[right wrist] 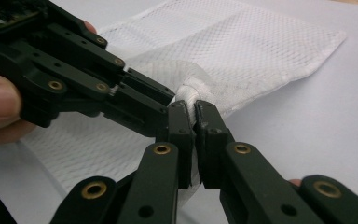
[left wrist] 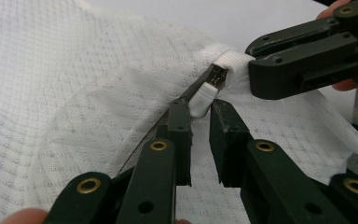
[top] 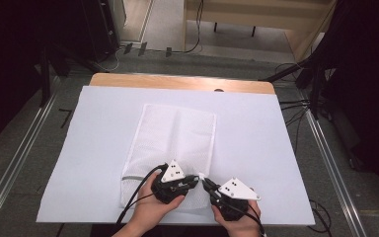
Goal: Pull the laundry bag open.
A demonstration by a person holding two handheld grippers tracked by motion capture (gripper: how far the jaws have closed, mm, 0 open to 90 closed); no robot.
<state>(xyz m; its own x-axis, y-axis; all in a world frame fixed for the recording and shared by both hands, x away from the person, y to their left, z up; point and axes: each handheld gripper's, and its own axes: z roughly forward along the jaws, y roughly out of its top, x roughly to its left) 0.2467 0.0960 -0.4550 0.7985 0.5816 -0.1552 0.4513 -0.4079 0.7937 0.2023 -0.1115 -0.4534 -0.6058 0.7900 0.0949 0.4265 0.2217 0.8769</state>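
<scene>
A white mesh bag (top: 177,133) lies flat on the white sheet (top: 261,143), its near edge by my hands. Along that edge runs a dark zipper ending in a white zipper pull (left wrist: 204,95). My left gripper (left wrist: 200,106) (top: 196,178) has its jaws drawn in on the lower end of that pull, with a narrow gap left between them. My right gripper (right wrist: 195,106) (top: 206,183) is shut on the bunched corner of the bag (right wrist: 193,91), just beyond the zipper's end. The two grippers' tips nearly touch.
The sheet covers a wooden table whose far edge (top: 177,81) shows bare. Cables and dark stands (top: 316,84) sit on the floor to the right and behind. A metal rail (top: 15,163) runs along the left side.
</scene>
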